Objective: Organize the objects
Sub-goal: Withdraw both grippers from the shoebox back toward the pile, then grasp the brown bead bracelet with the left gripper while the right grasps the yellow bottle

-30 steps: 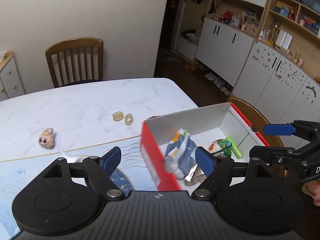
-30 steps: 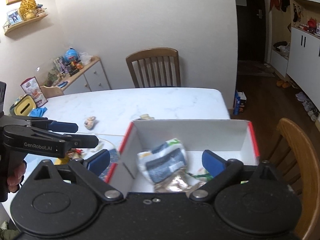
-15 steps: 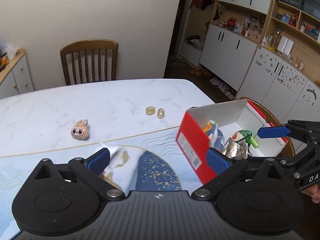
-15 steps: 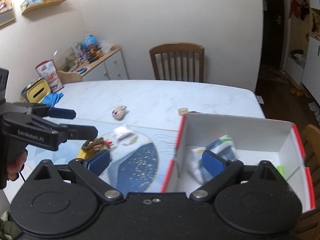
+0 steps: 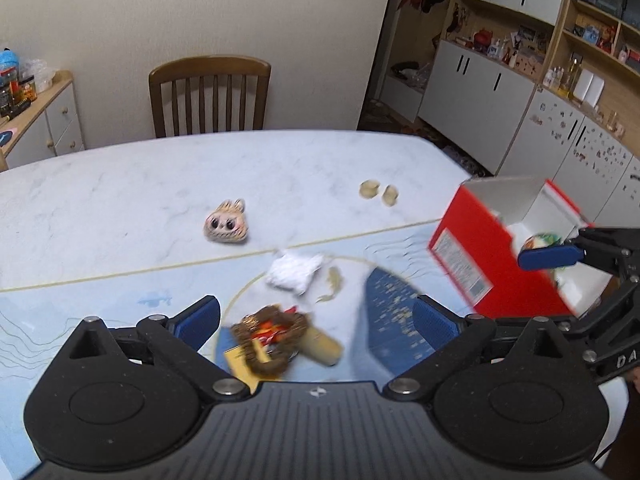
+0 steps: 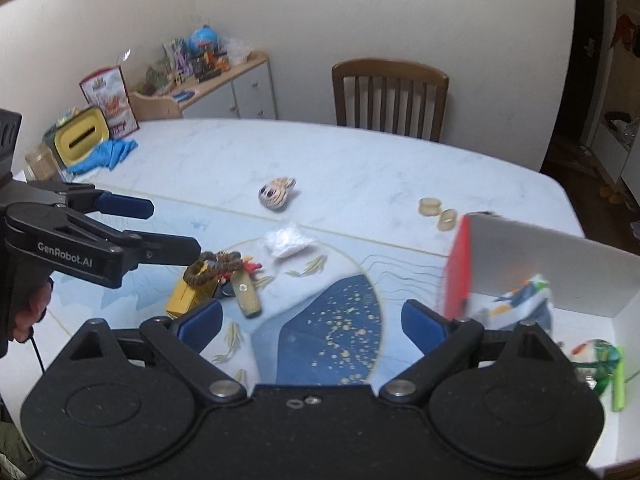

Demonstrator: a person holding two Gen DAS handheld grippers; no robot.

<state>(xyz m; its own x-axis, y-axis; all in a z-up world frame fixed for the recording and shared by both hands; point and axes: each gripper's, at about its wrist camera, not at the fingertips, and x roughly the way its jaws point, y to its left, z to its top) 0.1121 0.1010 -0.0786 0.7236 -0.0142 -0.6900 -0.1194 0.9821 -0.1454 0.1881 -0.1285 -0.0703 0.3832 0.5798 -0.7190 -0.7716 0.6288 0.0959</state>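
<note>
Bare mat (image 6: 320, 320) beside red box (image 5: 472, 256)

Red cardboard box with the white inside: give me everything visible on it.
The red cardboard box is open-topped, with red outer walls, a white interior and a printed label on one red side. It sits upright at the table's right end, partly on the blue patterned mat. Inside lie a crumpled white-and-blue packet and a green item. No gripper touches it.

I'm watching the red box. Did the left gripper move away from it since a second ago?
Yes. The left gripper swung left, away from the red box, which now sits at the view's right edge. Its open fingers now frame the bead-bracelet pile.
</note>
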